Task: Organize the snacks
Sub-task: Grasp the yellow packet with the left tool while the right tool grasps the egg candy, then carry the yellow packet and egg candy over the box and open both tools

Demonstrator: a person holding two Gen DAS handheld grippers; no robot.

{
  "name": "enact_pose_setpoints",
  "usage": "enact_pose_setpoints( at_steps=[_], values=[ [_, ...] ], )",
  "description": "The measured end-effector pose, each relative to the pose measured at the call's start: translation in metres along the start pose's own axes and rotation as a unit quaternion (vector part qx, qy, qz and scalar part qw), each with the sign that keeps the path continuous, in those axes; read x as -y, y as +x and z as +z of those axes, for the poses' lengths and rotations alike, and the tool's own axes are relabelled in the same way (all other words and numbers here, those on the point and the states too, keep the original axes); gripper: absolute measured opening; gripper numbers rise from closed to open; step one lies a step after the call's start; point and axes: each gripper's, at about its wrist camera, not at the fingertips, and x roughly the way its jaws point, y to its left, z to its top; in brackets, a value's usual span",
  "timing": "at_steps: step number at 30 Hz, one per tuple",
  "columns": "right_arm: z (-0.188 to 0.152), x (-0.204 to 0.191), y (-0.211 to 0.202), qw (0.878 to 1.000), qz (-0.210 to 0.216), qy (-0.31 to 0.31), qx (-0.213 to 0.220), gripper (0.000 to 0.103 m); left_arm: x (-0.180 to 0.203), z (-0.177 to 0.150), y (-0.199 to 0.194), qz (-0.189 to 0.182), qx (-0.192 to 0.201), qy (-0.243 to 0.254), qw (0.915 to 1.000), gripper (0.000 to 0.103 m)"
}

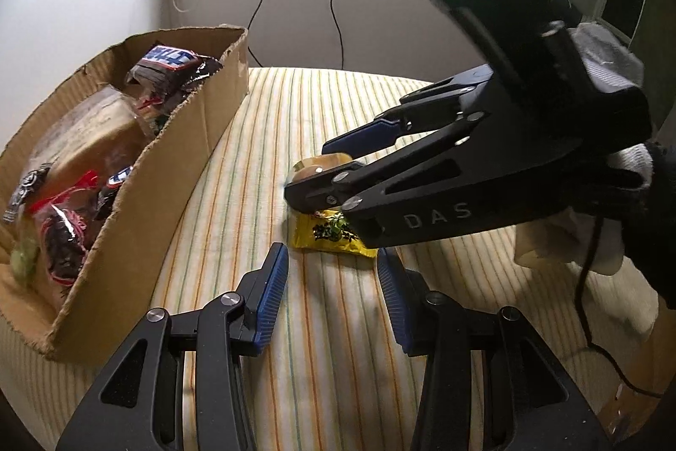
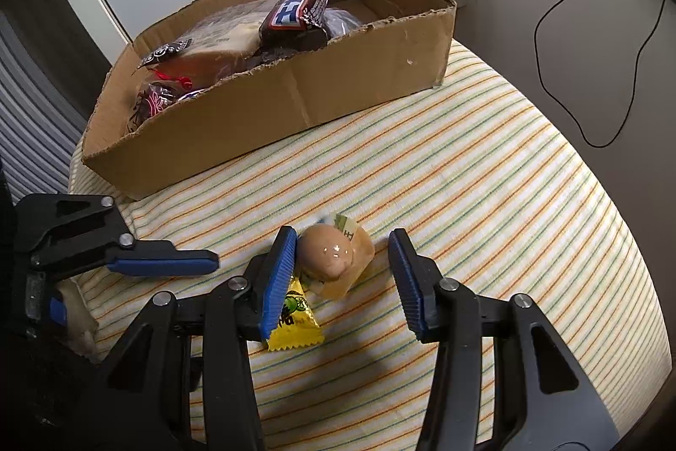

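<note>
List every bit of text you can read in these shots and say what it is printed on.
"DAS": on the side of the right gripper.
White block letters on the dark candy bar wrapper in the cardboard box: tilted and distorted, not readable.
Dark print on the yellow packet: too blurred to read.
Small mark on the wrapped egg's label: too small to read.

Wrapped brown egg (image 2: 336,254) lies touching a yellow packet (image 2: 293,324), near the snack-filled box (image 2: 295,91).
</note>
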Motion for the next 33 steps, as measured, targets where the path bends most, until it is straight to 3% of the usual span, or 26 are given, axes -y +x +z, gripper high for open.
enact_pose_setpoints(
  at_steps=[3, 9, 12, 16, 18, 22, 33],
  values=[
    [0.001, 0.003, 0.000, 1.000, -0.005, 0.001, 0.001, 0.037, -0.002, 0.002, 0.004, -0.001, -0.004, 0.003, 1.0000, 0.042],
    [-0.005, 0.023, -0.009, 0.999, 0.014, 0.039, 0.007, 0.036, 0.004, 0.010, 0.014, 0.002, -0.010, 0.026, 0.9996, 0.042],
    [-0.009, 0.025, -0.012, 0.999, -0.015, 0.029, 0.008, 0.036, 0.007, 0.013, 0.019, 0.005, -0.016, 0.030, 0.9994, 0.042],
    [-0.016, 0.031, -0.018, 0.999, -0.015, 0.038, 0.010, 0.036, 0.011, 0.017, 0.027, 0.012, -0.019, 0.040, 0.9989, 0.042],
    [-0.020, 0.033, -0.021, 0.999, -0.019, 0.041, 0.011, 0.036, 0.014, 0.016, 0.027, 0.020, -0.018, 0.043, 0.9987, 0.039],
    [-0.028, 0.035, -0.026, 0.999, -0.028, 0.043, 0.012, 0.036, 0.013, 0.018, 0.030, 0.032, -0.015, 0.041, 0.9985, 0.023],
    [-0.039, 0.019, -0.032, 0.997, -0.073, 0.028, 0.023, 0.033, 0.009, 0.018, 0.027, 0.024, -0.007, 0.025, 0.9994, 0.021]
  ],
)
